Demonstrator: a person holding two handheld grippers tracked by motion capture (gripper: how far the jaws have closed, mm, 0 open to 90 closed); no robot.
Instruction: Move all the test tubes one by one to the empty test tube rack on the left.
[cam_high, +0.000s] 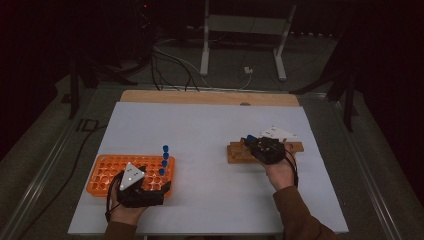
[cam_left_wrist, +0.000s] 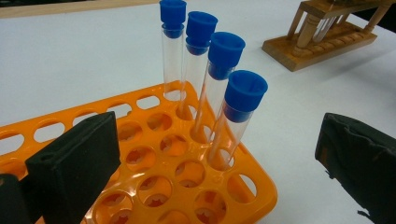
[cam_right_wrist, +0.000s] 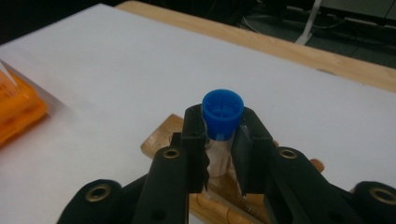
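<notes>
An orange tube rack (cam_high: 107, 172) lies at the near left, and several clear tubes with blue caps (cam_left_wrist: 233, 112) stand in a row along its right side. My left gripper (cam_high: 154, 179) is open at the rack's near right corner, its black jaws (cam_left_wrist: 215, 158) wide apart on either side of that corner, touching no tube. At the right a wooden rack (cam_high: 237, 152) sits on the white sheet. My right gripper (cam_right_wrist: 223, 130) is shut on a blue-capped tube (cam_right_wrist: 222, 112), gripping just under the cap, with the tube upright over the wooden rack (cam_right_wrist: 161, 140).
A white sheet (cam_high: 200, 120) covers the table, and a strip of bare wood (cam_high: 210, 97) shows at the far edge. Cables and a white stand (cam_high: 240, 45) lie on the floor beyond. The wooden rack (cam_left_wrist: 322, 42) is far off in the left gripper view.
</notes>
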